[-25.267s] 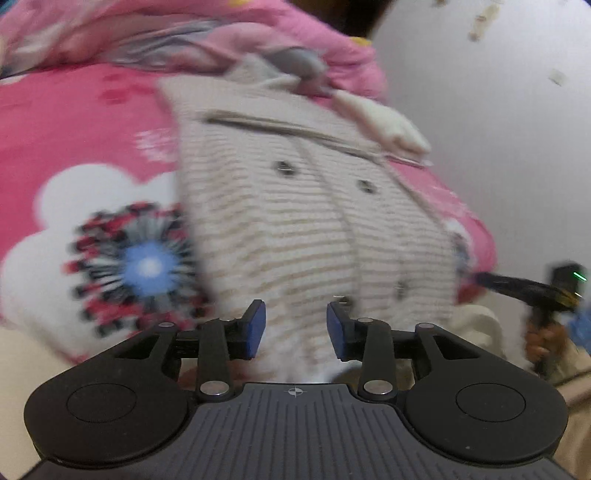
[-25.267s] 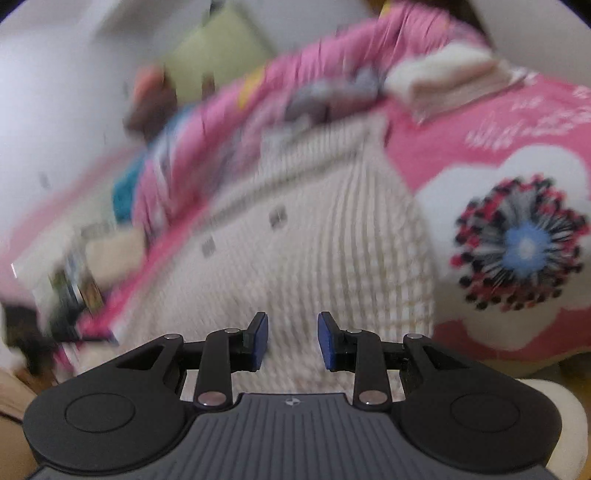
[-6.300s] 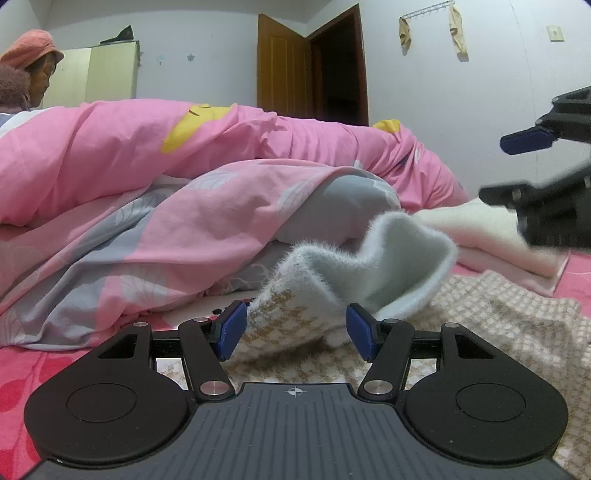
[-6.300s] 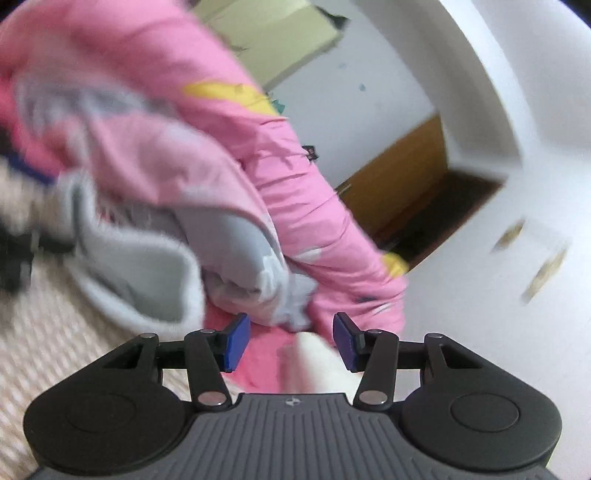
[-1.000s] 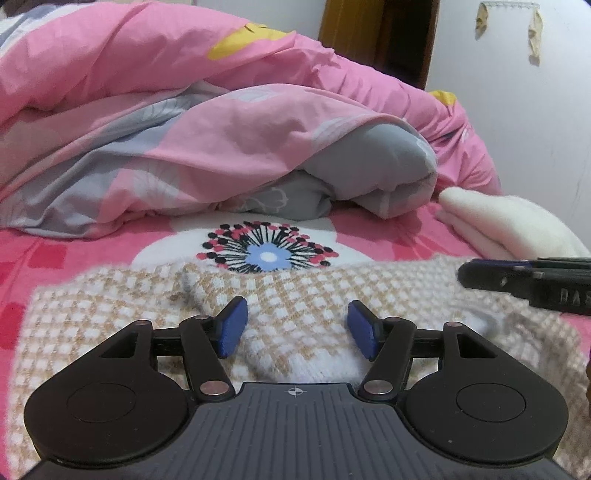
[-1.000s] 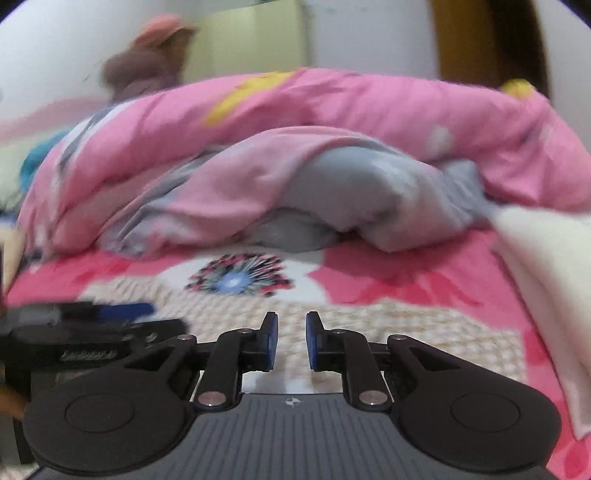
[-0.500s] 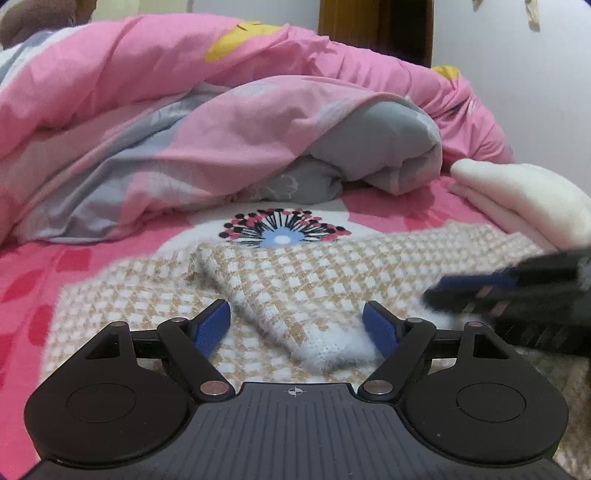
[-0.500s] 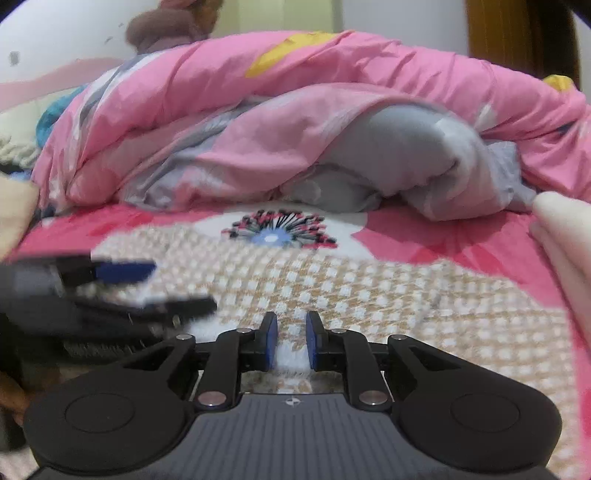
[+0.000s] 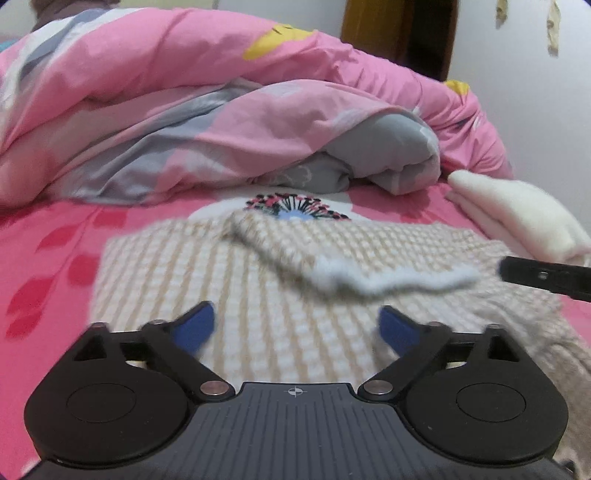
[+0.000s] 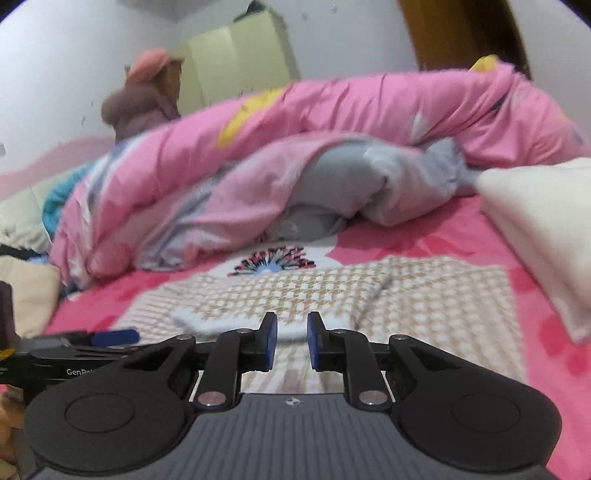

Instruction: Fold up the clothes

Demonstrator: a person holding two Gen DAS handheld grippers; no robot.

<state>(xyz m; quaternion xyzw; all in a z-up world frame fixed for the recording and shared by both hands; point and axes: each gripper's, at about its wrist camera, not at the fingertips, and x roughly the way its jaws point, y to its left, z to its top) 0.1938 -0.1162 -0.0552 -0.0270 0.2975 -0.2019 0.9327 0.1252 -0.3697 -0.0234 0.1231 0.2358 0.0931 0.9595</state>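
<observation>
Left gripper (image 9: 297,326): fingers opening, now wide, nothing between them, hovering over the checked sweater (image 9: 258,295). Right gripper (image 10: 291,339): fingers at a narrow gap; can't tell if they pinch the sweater's fuzzy white cuff (image 10: 221,321) just ahead. Sweater lies flat mid-bed, sleeve folded across it, on the pink floral sheet (image 9: 48,236). Rumpled pink-grey duvet (image 9: 184,122) along the far edge, folded cream garment (image 9: 517,214) at the right edge. Beyond: white walls, wooden door (image 9: 399,33), pale wardrobe (image 10: 240,55).
</observation>
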